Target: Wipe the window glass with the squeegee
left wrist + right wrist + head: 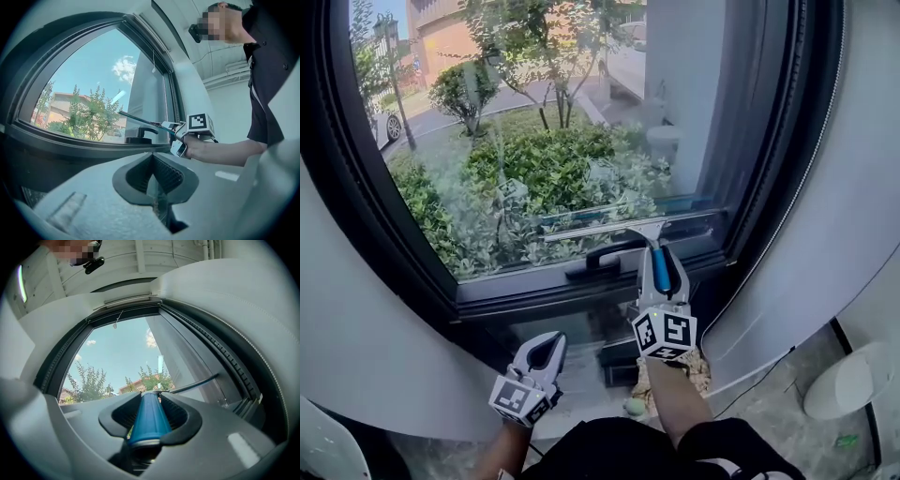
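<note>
Your left gripper [546,351] hangs low and idle, jaws together on nothing. Your right gripper [662,269] is clamped on the blue grip of the squeegee [609,228]. The blade lies across the glass [534,131] just above its bottom edge, toward the lower right corner. This looks like the foot of a wiping stroke. Next you'd likely lift off and reset the blade flat at the top edge.

window handle [605,255] just under squeegee [628,228], open glass [534,112] above
</note>
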